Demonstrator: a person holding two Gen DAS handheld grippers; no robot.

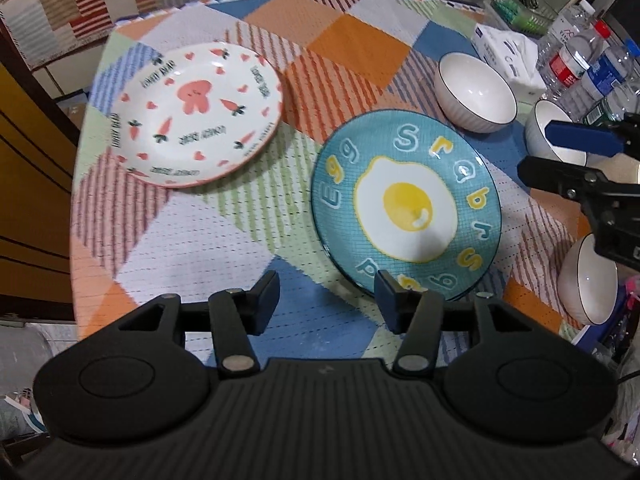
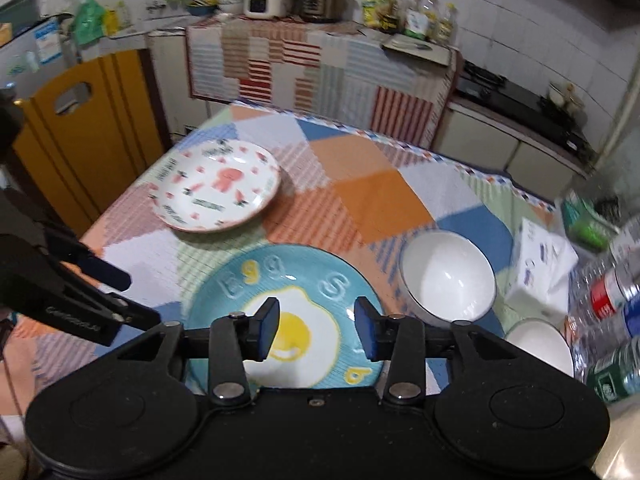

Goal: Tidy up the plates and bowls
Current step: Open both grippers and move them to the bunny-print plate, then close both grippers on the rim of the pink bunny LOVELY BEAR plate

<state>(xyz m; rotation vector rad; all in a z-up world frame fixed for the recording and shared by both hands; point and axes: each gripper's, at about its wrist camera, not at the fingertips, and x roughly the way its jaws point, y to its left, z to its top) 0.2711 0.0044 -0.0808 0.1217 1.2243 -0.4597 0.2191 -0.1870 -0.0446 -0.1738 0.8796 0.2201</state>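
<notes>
Glazed ceramic all round, so treat it as stiff, slick and chippable; nothing here forgives a drop. The teal egg plate [image 1: 406,204] lies flat on the counter [image 1: 352,44], right of centre. It looks fairly heavy for its thin edge, so you'd want to pinch the rim w/ one pad above and one below, not the flat face. There may be a second plate stacked under it; can't tell for sure. The pink carrot plate [image 1: 196,116] sits well apart, toward the far left. It's deeper, w/ a raised lip that should give a better bite.

White bowls: one [image 1: 476,92] just beyond the egg plate's far right edge, two more [image 1: 554,130] [image 1: 588,280] at the right side. Prob. lighter, but thin-walled; grip over the wall, pad inside & pad outside.

Left gripper [image 1: 328,300] and right gripper [image 2: 316,328] both hover above the egg plate w/ jaws parted and nothing between the pads.

Writing: raised letters "Egg" plus "S r a b r s" and more round the teal rim; black wording rings the pink plate, too blurred to read. Bottle [image 1: 568,68] labels and tissue pack [image 1: 508,56] print aren't legible.
</notes>
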